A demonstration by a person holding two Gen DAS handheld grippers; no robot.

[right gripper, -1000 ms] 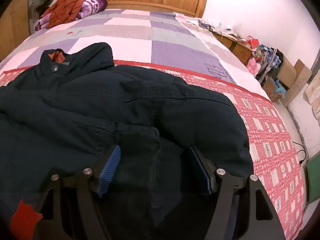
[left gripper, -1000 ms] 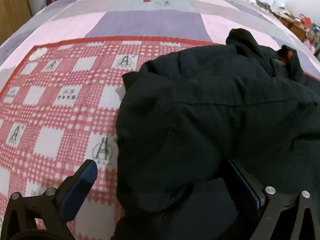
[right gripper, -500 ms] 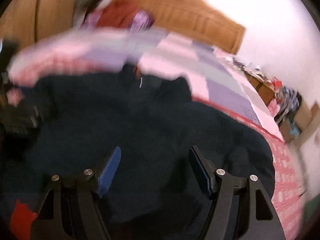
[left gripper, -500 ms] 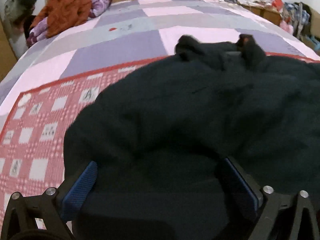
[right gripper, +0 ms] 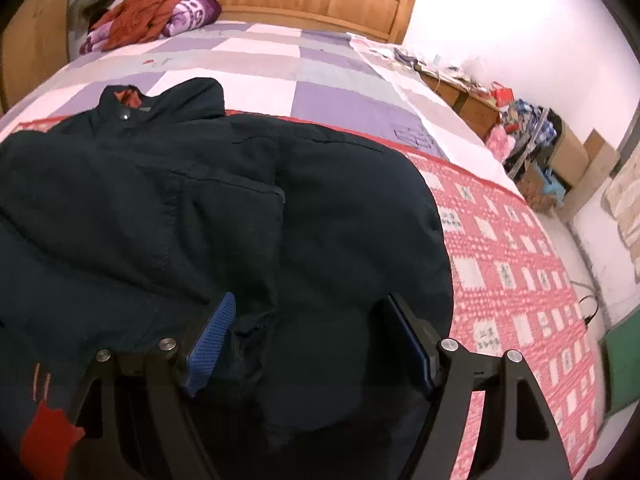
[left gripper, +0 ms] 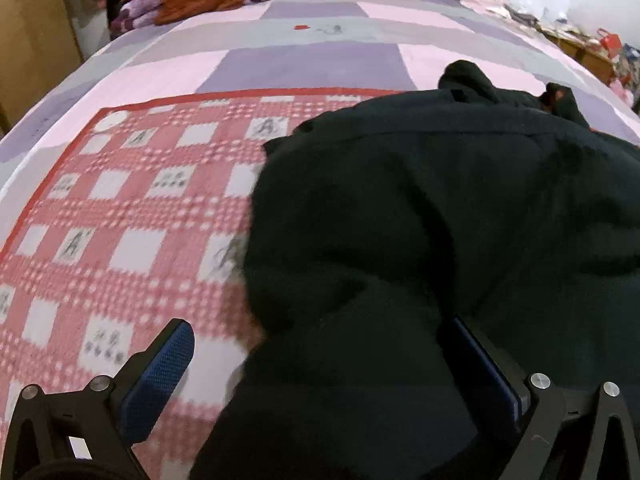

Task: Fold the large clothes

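Across the bed, both spread tools (left gripper: pixel 332 376) (right gripper: pixel 308 340) straddle a jacket (right gripper: pixel 240 220) hiding their lower parts.

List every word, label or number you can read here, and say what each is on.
Nothing reads clearly.
White squares of the red checked cloth: printed "A"-like marks and small characters, too blurred to read.
Purple bedding by the headboard: large white letters, folded, unreadable.
Quilt: faint printed lines on a purple patch, too small.
Dark jacket: no visible text.
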